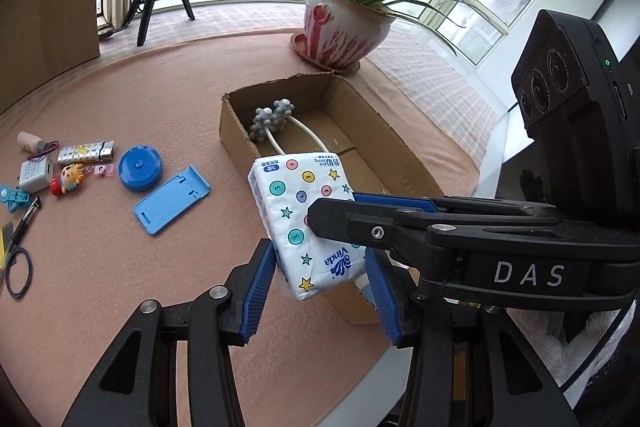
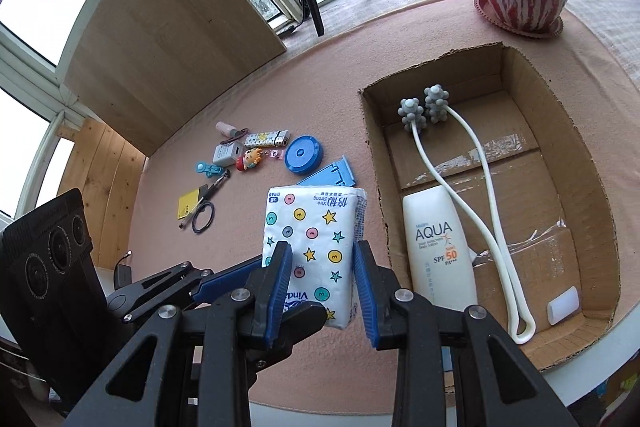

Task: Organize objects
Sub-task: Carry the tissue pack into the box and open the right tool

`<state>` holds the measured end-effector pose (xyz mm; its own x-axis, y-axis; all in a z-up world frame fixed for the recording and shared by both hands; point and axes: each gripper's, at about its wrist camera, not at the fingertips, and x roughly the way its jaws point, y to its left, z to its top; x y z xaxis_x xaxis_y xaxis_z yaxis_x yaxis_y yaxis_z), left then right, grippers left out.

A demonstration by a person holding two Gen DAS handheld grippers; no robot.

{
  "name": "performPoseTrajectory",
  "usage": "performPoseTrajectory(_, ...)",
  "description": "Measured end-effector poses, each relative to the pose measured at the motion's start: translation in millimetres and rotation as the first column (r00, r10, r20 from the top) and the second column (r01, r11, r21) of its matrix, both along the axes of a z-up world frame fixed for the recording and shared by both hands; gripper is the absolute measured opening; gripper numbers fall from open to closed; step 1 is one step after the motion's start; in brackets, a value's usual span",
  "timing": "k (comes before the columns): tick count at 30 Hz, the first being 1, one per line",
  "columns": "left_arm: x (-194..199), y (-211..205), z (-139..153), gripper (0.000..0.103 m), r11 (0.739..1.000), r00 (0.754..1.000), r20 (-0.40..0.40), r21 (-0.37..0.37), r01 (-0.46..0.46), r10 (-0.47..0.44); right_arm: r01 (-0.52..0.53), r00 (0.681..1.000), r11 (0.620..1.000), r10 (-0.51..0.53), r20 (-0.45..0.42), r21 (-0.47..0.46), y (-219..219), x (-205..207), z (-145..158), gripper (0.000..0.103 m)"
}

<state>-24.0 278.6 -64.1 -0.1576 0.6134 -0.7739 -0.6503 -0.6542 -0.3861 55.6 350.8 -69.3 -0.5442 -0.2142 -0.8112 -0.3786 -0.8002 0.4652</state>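
Both hand-held grippers grasp the same tissue pack (image 1: 304,223), a white Vinda packet printed with coloured dots and stars, which is lifted off the bench (image 1: 120,287) beside the open cardboard box (image 2: 592,195). The left hand-held gripper (image 1: 322,267) clamps the pack's lower end across its width with its blue pads (image 1: 262,283). The right hand-held gripper (image 2: 322,291) pinches it between its own blue fingers, reaching across from the side. Inside the box lie a white roller massager (image 2: 424,111) with grey knobbed heads and a white sunscreen tube (image 2: 438,247) marked AQUA. To the left on the bench sit a blue round case (image 1: 141,169), a blue phone stand (image 1: 172,201), a lighter (image 1: 86,153) and other small items. A potted plant (image 1: 344,23) stands beyond the box.
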Motion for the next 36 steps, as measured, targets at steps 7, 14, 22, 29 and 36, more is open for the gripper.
performPoseTrajectory(7,11.3,44.3,-2.1,0.049,0.997,0.997,-0.003,-0.003,0.080,-0.080,0.060,0.998,0.998,-0.061,0.007,0.022,31.4,25.6,2.4,0.029)
performPoseTrajectory(14,20.8,79.5,-7.4,0.050,0.990,0.990,0.006,0.005,0.142,-0.142,0.126,0.992,0.991,-0.127,0.020,0.043,58.0,49.6,2.2,0.029)
performPoseTrajectory(22,26.1,97.7,-9.9,0.049,0.986,0.986,0.019,0.019,0.168,-0.168,0.178,0.983,0.983,-0.180,0.039,0.047,75.5,67.6,-3.1,0.029)
performPoseTrajectory(29,21.1,90.7,-13.7,0.051,0.990,0.990,0.017,0.016,0.137,-0.137,0.204,0.976,0.976,-0.209,0.060,0.068,80.7,71.0,-9.2,0.029)
performPoseTrajectory(36,13.0,63.1,-13.7,0.051,0.996,0.996,0.030,0.021,0.081,-0.082,0.220,0.972,0.973,-0.225,0.068,0.071,79.1,67.8,-12.0,0.034)
